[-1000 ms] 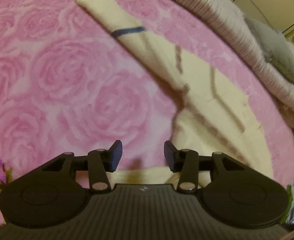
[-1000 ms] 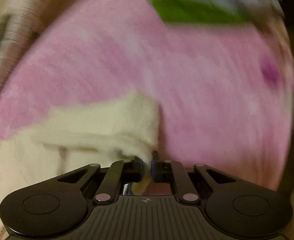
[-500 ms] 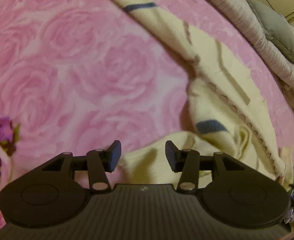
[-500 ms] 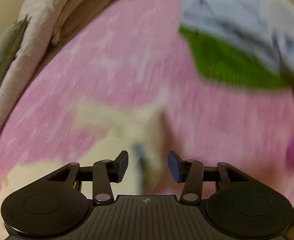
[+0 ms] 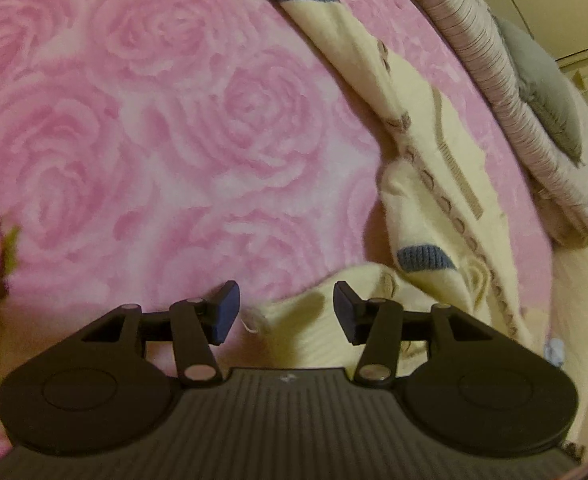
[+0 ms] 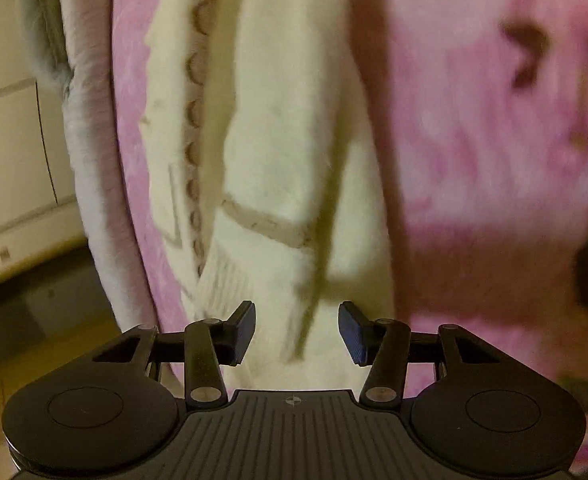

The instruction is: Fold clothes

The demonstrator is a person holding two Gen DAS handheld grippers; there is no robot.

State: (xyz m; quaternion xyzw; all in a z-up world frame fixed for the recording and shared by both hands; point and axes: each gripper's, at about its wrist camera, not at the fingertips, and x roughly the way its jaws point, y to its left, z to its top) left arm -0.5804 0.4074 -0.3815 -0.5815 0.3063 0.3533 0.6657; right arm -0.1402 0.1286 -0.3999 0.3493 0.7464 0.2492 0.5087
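The left gripper (image 5: 286, 308) stands with its jaws released, nothing between them; a corner of the cream sweater (image 5: 433, 216) lies just beyond and below the gap, nearer the right-hand jaw. The right gripper (image 6: 297, 330) is likewise spread wide and empty, the sweater (image 6: 278, 140) running straight ahead of it from between the jaws outward. The garment is a fuzzy cream knit with ribbed edges, a brown scalloped trim along one seam, tan lines and small blue bands (image 5: 423, 258) on its sleeve. It rests partly bunched on a pink rose-patterned blanket (image 5: 154, 120). Beyond the sweater, far from the jaws, lie a striped quilt (image 5: 505, 92), a grey cushion (image 5: 545, 92) and pale cabinet panels (image 6: 10, 152). The right wrist view is blurred.
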